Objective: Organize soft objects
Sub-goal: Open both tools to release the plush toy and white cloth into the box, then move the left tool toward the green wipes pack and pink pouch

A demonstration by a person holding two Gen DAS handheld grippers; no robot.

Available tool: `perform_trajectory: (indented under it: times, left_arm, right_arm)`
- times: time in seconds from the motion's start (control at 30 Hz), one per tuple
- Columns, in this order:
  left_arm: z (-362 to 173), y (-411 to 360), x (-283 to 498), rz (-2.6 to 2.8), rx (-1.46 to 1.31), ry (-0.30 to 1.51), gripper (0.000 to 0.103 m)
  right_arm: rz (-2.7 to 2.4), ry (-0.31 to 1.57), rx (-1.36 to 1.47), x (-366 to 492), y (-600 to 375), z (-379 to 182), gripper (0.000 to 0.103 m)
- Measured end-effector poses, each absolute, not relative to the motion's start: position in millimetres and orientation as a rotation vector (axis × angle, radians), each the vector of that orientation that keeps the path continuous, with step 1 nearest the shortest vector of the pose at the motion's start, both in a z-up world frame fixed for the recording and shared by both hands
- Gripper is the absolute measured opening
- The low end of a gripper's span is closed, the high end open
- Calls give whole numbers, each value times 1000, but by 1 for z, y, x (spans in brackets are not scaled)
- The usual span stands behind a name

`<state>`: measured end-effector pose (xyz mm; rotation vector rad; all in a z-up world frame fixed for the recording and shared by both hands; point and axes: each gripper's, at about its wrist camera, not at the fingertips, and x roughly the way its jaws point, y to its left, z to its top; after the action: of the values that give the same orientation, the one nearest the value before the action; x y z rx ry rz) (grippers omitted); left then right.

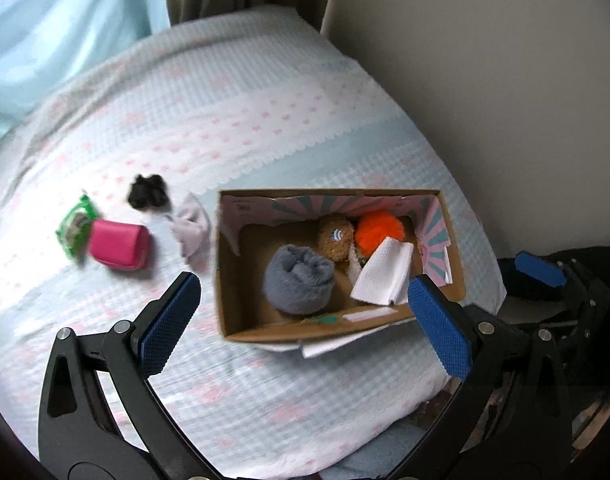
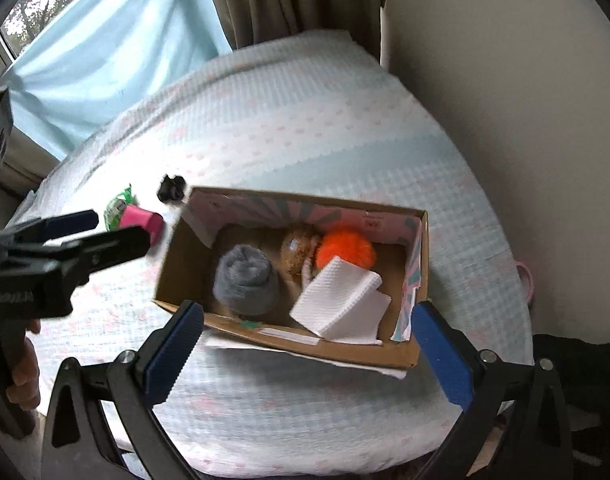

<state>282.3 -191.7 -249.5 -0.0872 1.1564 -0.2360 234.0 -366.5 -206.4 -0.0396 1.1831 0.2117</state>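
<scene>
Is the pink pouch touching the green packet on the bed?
Touching. The left wrist view shows the pink pouch pressed against the green packet, with no bedspread visible between them.

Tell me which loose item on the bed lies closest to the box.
The pale crumpled cloth, right beside the cardboard box; the black item, pink pouch and green packet lie farther left.

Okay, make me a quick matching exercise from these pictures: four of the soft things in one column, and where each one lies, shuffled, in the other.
Things:
1. rolled grey fleece cloth
2. fluffy orange pom-pom
3. pink rectangular pouch
4. folded white textured cloth

Places:
A. on the bedspread, beside the green packet
B. in the cardboard box, left part
C. in the box, far side, beside the brown plush toy
D. in the box, right part, near side

Pairs: 1-B, 2-C, 3-A, 4-D
</scene>
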Motion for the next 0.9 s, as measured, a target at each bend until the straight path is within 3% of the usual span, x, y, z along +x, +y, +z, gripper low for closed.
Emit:
perform_trajectory:
  times: [0.5, 0.9]
  left_arm:
    - [-156, -66, 202, -131, -92, 955, 103]
    - [-128, 45, 154, -83, -129, 860, 103]
  right_arm:
    - [74, 901, 5, 178, -297, -108, 103]
    - [61, 799, 24, 142, -227, -85, 103]
